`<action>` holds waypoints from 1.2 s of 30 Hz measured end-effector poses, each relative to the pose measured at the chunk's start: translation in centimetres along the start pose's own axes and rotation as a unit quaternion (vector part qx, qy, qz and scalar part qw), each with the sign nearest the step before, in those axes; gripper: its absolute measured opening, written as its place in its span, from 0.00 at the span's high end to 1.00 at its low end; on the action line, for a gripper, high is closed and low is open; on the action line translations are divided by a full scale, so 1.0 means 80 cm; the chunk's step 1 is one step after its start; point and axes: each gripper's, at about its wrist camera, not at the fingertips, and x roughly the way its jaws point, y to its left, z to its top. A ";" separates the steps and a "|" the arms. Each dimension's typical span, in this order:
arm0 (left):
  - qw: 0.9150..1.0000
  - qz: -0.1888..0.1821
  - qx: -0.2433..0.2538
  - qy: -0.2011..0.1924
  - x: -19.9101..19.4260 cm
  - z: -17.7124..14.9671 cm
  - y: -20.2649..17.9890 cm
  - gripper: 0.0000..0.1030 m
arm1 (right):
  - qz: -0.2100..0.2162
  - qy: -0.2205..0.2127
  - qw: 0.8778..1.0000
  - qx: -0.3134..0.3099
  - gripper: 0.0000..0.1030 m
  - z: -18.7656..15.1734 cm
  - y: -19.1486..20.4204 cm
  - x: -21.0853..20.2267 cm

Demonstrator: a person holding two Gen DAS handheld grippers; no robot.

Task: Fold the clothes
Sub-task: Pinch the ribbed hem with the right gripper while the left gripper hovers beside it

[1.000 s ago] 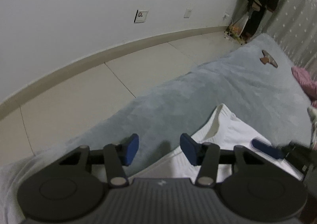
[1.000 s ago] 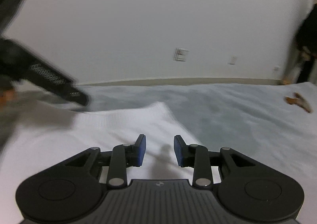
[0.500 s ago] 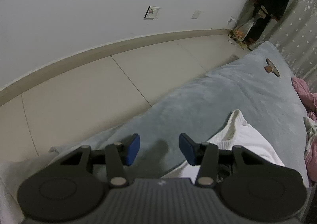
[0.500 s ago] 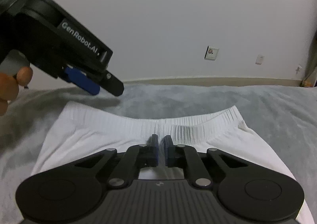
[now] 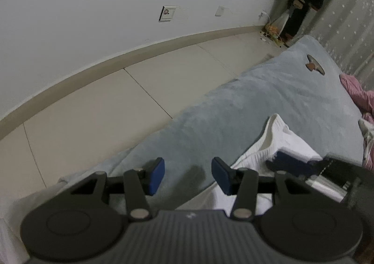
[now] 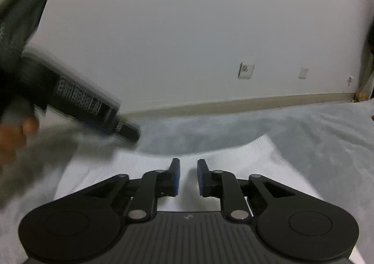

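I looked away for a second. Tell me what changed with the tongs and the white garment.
The right tongs, pinched shut at the ribbed waistband half a second ago, have opened and hold nothing. The left tongs stayed open over the grey blanket, swinging back toward the white garment. The garment still lies flat.

Both views low, wallward, perhaps overlapping

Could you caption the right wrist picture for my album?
Open right gripper over a white ribbed-hem garment on a grey fleece blanket.
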 end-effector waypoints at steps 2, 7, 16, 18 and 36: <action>1.000 0.000 0.013 -0.002 0.000 -0.001 -0.003 0.56 | -0.014 0.009 1.000 -0.003 0.83 0.005 -0.018 0.004; 0.999 0.006 0.050 -0.003 0.003 -0.008 -0.017 0.55 | -0.050 0.031 0.998 -0.012 0.77 0.018 -0.063 0.015; 0.995 0.040 0.093 -0.006 0.010 -0.023 -0.035 0.56 | -0.023 0.060 0.998 -0.020 0.86 0.021 -0.083 0.044; 0.993 0.046 0.105 -0.009 0.010 -0.027 -0.038 0.58 | -0.028 0.048 0.998 -0.021 0.90 0.021 -0.080 0.044; 0.992 0.048 0.113 -0.010 0.002 -0.028 -0.033 0.59 | -0.075 0.019 0.997 -0.026 0.80 0.030 -0.084 0.022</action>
